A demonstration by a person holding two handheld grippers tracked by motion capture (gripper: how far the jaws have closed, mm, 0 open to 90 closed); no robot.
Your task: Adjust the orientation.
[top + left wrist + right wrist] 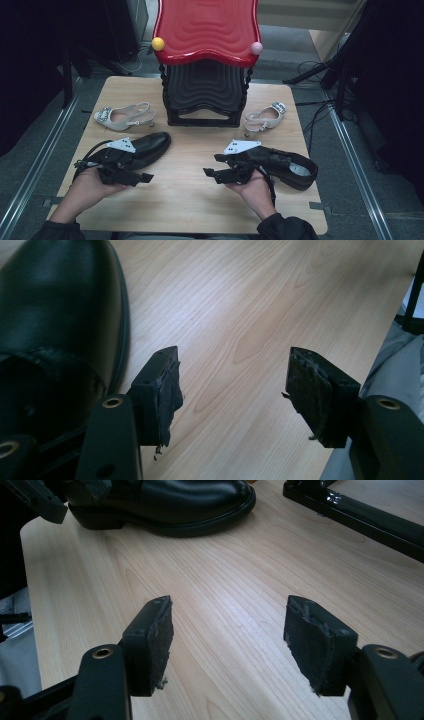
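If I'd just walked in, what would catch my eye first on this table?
Most likely the glossy red wavy-topped stand at the table's far edge, with a yellow ball and a pink ball at its front corners. Next, the shoes: two pale sandals flanking the stand, and a black shoe beside each open hand-held gripper.

Light wooden table [190, 200]: two black leather shoes [150, 146] [290, 167], two beige slingback heels [125, 117] [265, 117], black-framed red-topped rack [205, 65].
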